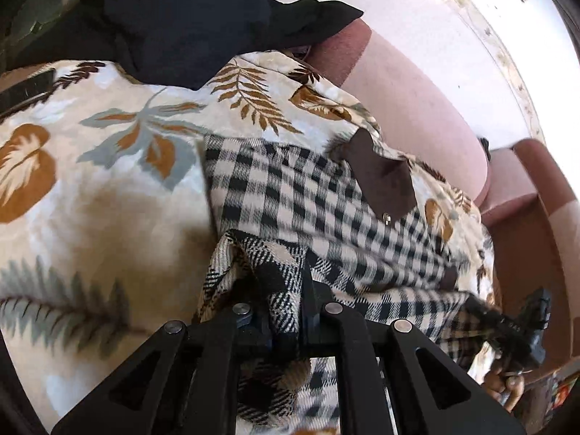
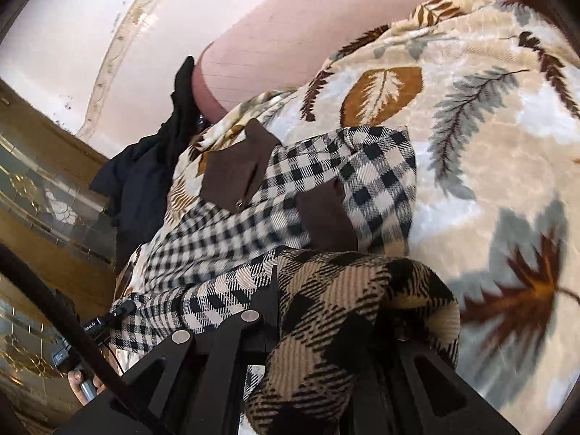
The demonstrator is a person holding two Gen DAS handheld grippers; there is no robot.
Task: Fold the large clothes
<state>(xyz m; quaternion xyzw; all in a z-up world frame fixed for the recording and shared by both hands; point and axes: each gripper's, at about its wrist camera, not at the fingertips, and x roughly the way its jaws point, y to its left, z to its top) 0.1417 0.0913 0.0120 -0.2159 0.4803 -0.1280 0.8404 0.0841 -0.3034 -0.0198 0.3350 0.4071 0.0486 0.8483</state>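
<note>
Bunched checked cloth is pinched close to both lenses.

Left tongs are seen pressed together on a gathered edge of the checked garment, which is spread over a leaf-patterned blanket on what appears to be a bed; a dark garment is heaped beyond it. Brown pocket flaps are shown on the garment's front. Right tongs are draped in the same fabric and are judged clamped on it, though the tips are hidden. The cloth is judged soft, thick and limp, light enough to lift yet prone to sagging and bunching; hold is best taken at hems or corners, well apart, with the edge kept taut.
</note>
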